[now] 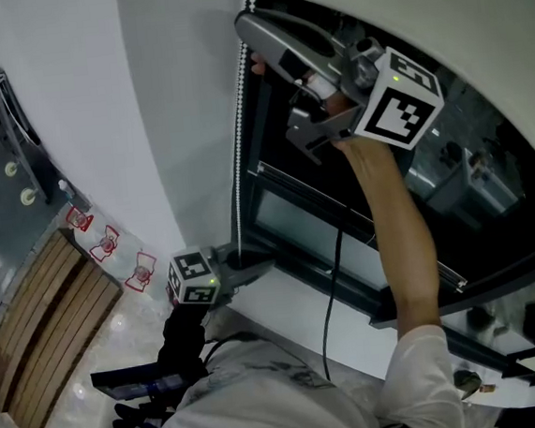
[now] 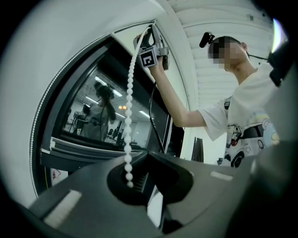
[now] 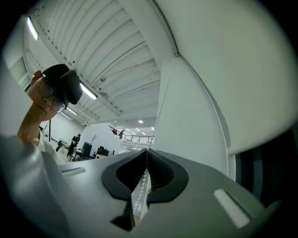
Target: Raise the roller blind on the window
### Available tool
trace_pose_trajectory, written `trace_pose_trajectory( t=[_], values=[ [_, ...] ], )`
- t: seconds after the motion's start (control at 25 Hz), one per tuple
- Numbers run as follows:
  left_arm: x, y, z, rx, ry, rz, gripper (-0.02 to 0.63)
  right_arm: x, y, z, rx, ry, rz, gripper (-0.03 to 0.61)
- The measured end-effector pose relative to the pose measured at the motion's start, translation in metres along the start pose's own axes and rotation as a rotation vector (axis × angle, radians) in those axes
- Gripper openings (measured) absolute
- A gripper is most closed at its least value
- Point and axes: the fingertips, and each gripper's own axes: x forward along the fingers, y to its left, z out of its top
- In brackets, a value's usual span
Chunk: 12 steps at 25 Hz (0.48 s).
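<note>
The bead chain (image 1: 237, 117) hangs straight along the left edge of the dark window frame (image 1: 279, 184), just beside the white wall (image 1: 117, 119). This leaves only a narrow strip there. To the right the glass is open, down to the white sill (image 1: 281, 306), and a black cable (image 1: 329, 287) hangs in front of it from the raised arm. At the top, a white surface covers the upper part of the window. I take it for the roller blind (image 1: 474, 10), though blind and wall are hard to separate here.

The chain runs between the two grippers. The right gripper (image 1: 247, 24) is high, at the top corner of the window, and the left gripper (image 1: 254, 270) is low, just above the sill.

In the right gripper view, the right gripper (image 3: 147, 149) has its jaws together, and one strand of the chain (image 3: 142, 188) is clamped in the thin slit between them. A second strand hangs free further right, along the white edge.

In the left gripper view, the left gripper (image 2: 148, 152) also has its jaws drawn together at the tips. The chain (image 2: 129, 107) comes down tight from above, enters the hollow on the left side and ends at the ribbed pad, so it looks pinched there.
</note>
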Motion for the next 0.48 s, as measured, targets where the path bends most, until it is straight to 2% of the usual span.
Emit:
trace_pose_trajectory(
  t=[0.48],
  values=[
    [0.001, -0.001, 0.001, 0.004, 0.004, -0.005, -0.003, -0.028, 0.017, -0.079, 0.091, 0.063, -0.016, 0.008]
  ],
)
